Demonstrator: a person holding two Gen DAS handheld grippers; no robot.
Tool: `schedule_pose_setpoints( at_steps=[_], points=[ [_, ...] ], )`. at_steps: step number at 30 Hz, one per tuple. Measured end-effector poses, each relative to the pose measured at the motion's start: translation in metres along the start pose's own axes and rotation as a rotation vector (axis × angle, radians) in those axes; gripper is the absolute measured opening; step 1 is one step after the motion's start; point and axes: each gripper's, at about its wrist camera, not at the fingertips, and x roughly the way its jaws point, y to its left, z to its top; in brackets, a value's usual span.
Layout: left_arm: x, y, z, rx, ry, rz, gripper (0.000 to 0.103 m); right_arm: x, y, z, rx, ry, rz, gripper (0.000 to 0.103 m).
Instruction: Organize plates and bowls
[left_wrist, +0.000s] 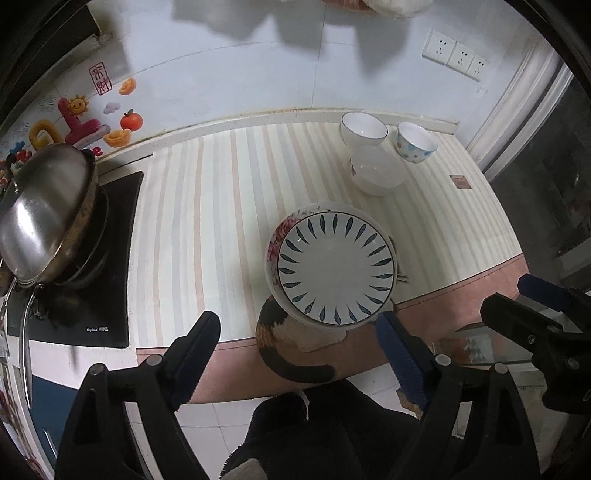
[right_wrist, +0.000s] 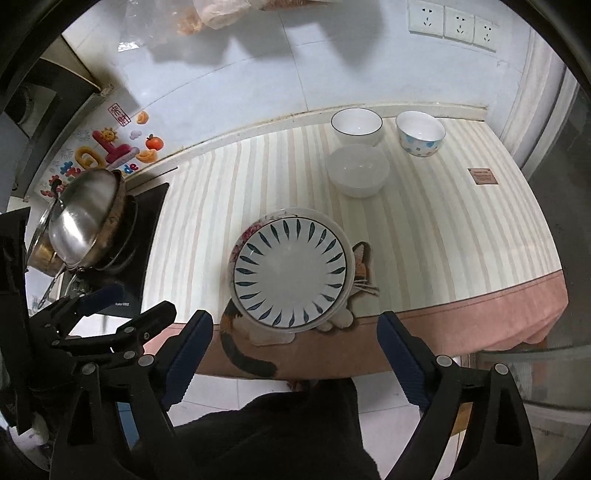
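Note:
A white plate with blue leaf marks (left_wrist: 335, 266) (right_wrist: 291, 274) lies on top of a floral plate (left_wrist: 275, 240) (right_wrist: 244, 233) near the counter's front edge. Three bowls stand at the back right: a dark-rimmed white bowl (left_wrist: 364, 128) (right_wrist: 357, 124), a blue-dotted bowl (left_wrist: 416, 142) (right_wrist: 420, 133) and a plain white bowl (left_wrist: 377, 169) (right_wrist: 357, 169). My left gripper (left_wrist: 299, 358) is open and empty, in front of the counter edge. My right gripper (right_wrist: 295, 356) is open and empty, just below the plates. The right gripper shows in the left wrist view (left_wrist: 532, 314), the left in the right wrist view (right_wrist: 122, 310).
A steel pan with lid (left_wrist: 48, 218) (right_wrist: 83, 221) sits on a black cooktop (left_wrist: 110, 280) at the left. The striped counter cloth (left_wrist: 221, 229) (right_wrist: 461, 236) has a cat picture (right_wrist: 364, 269) under the plates. Wall sockets (right_wrist: 454, 24) are on the tiled wall.

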Motion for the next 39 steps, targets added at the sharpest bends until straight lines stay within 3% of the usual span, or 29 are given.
schedule_pose_setpoints(
  at_steps=[7,10,13,18,24,27,29,32,33,35,37,39],
  points=[
    [-0.002,-0.006,0.017,-0.039,-0.02,0.019,0.087,-0.007,-0.011,0.003,0.009,-0.007,0.075,0.093],
    [0.012,-0.014,0.039,-0.057,-0.03,0.048,0.087,0.003,-0.031,0.019,0.034,-0.02,0.155,0.093],
    [0.035,-0.019,0.07,-0.1,-0.032,0.01,0.087,0.018,-0.057,0.044,0.058,-0.036,0.206,0.093],
    [0.091,-0.033,0.13,-0.173,-0.016,-0.012,0.087,0.064,-0.122,0.104,0.111,-0.032,0.22,0.093],
    [0.19,-0.048,0.19,-0.227,0.107,-0.042,0.087,0.151,-0.186,0.175,0.137,0.078,0.22,0.093],
    [0.238,-0.054,0.21,-0.249,0.182,-0.061,0.083,0.201,-0.204,0.202,0.129,0.147,0.22,0.087],
    [0.263,-0.058,0.217,-0.249,0.222,-0.062,0.078,0.229,-0.211,0.215,0.114,0.182,0.214,0.08],
    [0.296,-0.067,0.224,-0.216,0.284,-0.052,0.055,0.266,-0.216,0.227,0.091,0.22,0.208,0.069],
    [0.307,-0.07,0.225,-0.199,0.306,-0.048,0.043,0.279,-0.216,0.23,0.089,0.24,0.218,0.064],
    [0.322,-0.074,0.225,-0.173,0.344,-0.046,0.032,0.296,-0.218,0.232,0.097,0.266,0.234,0.051],
    [0.33,-0.077,0.224,-0.159,0.353,-0.045,0.029,0.309,-0.217,0.232,0.1,0.286,0.239,0.029],
    [0.331,-0.082,0.224,-0.143,0.347,-0.049,0.026,0.321,-0.215,0.231,0.099,0.306,0.238,0.021]
  ],
)
